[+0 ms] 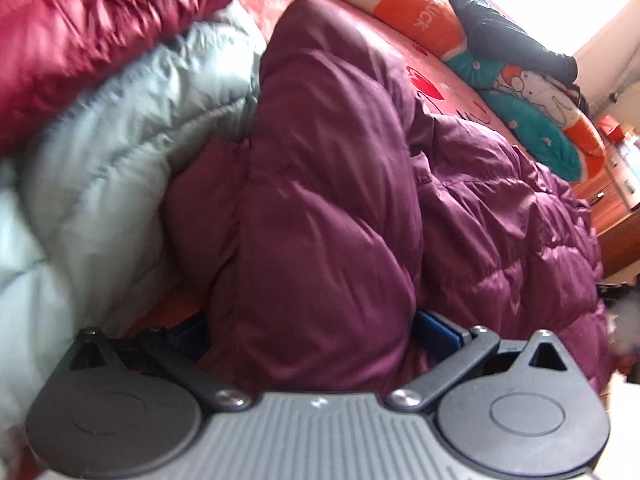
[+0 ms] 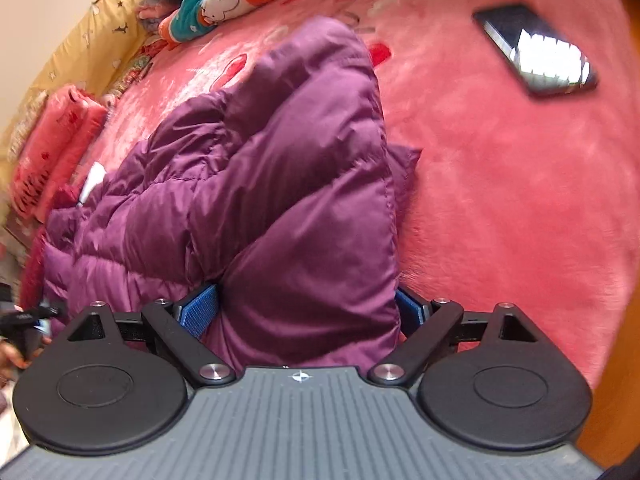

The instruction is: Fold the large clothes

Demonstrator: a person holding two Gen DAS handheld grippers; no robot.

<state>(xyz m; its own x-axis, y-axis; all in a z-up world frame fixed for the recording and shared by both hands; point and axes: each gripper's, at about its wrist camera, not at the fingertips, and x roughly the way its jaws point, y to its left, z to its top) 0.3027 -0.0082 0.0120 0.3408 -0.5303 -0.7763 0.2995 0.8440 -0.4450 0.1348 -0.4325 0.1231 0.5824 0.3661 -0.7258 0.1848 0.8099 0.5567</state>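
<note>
Both tools — left tool (image 1: 316, 332) and right tool (image 2: 308, 308) — are clamped on the purple jacket (image 2: 248, 184); beside it, a phone (image 2: 536, 48) lies on the pink bed (image 2: 500, 200).

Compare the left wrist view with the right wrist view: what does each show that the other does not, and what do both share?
Only the left wrist view shows a pale grey jacket and a shiny red jacket lying beside the purple jacket, plus a wooden cabinet at the bed's edge.

Only the right wrist view shows a phone lying on the pink blanket and a yellow headboard.

Both show the purple jacket bunched between a gripper's blue pads, left gripper and right gripper, and the cartoon quilt.
</note>
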